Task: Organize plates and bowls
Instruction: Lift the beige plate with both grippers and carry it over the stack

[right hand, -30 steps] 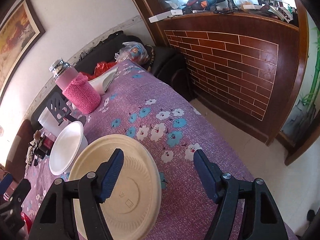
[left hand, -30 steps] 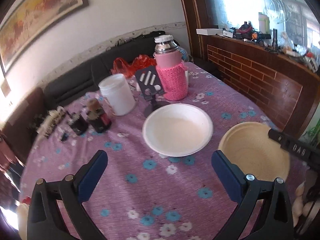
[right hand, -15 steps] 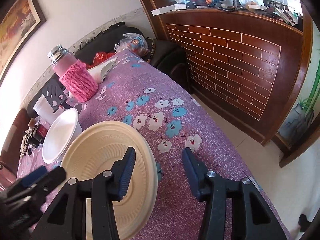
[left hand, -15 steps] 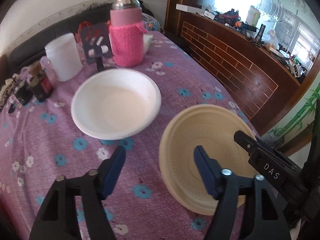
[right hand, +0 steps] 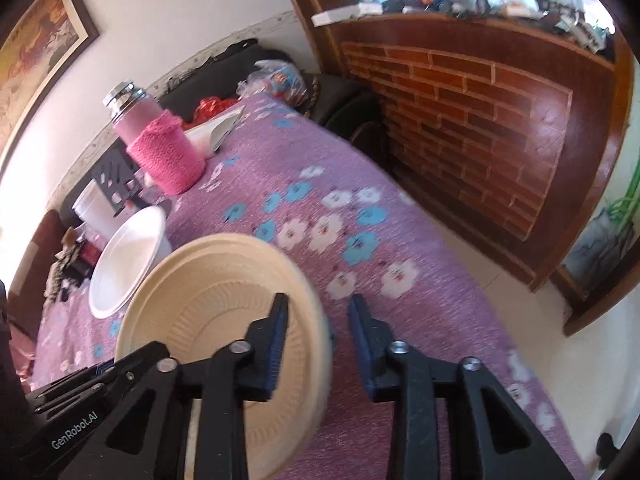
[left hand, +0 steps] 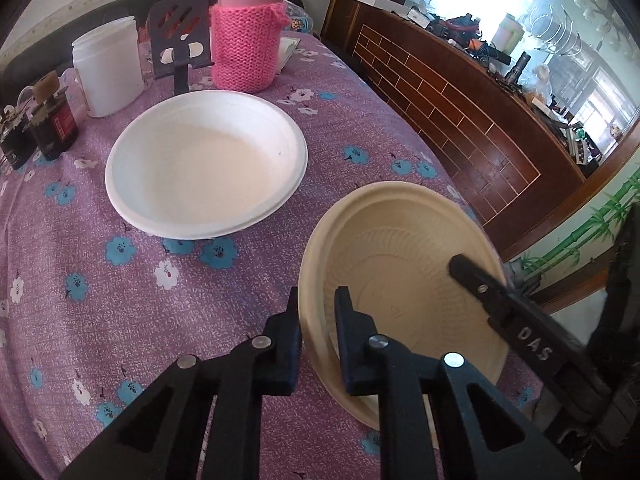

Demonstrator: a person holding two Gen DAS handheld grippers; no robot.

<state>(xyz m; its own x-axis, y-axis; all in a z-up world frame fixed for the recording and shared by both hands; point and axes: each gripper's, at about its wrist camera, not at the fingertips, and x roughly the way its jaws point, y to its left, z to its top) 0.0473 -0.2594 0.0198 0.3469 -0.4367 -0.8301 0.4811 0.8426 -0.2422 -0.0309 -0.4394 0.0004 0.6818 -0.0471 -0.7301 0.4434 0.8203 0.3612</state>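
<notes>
A beige paper plate [left hand: 404,280] is tilted above the purple flowered tablecloth [left hand: 120,280] at the table's right edge. My left gripper [left hand: 318,304] is shut on its near left rim. My right gripper [right hand: 318,316] straddles the plate's opposite rim [right hand: 224,304] with its jaws nearly closed; a gap still shows between rim and right finger. One of its fingers [left hand: 480,284] lies inside the plate in the left wrist view. A white paper bowl [left hand: 206,164] sits on the cloth to the left, also in the right wrist view [right hand: 128,260].
Behind the bowl stand a pink knit-covered flask [left hand: 248,36], a white tub [left hand: 108,64], a black phone stand [left hand: 180,40] and small dark bottles [left hand: 52,120]. A brick-patterned wooden counter [right hand: 480,120] runs along the right of the table.
My left gripper moved right and closed on the beige plate's rim. My right gripper narrowed around the other rim. The plate has tilted up off the cloth.
</notes>
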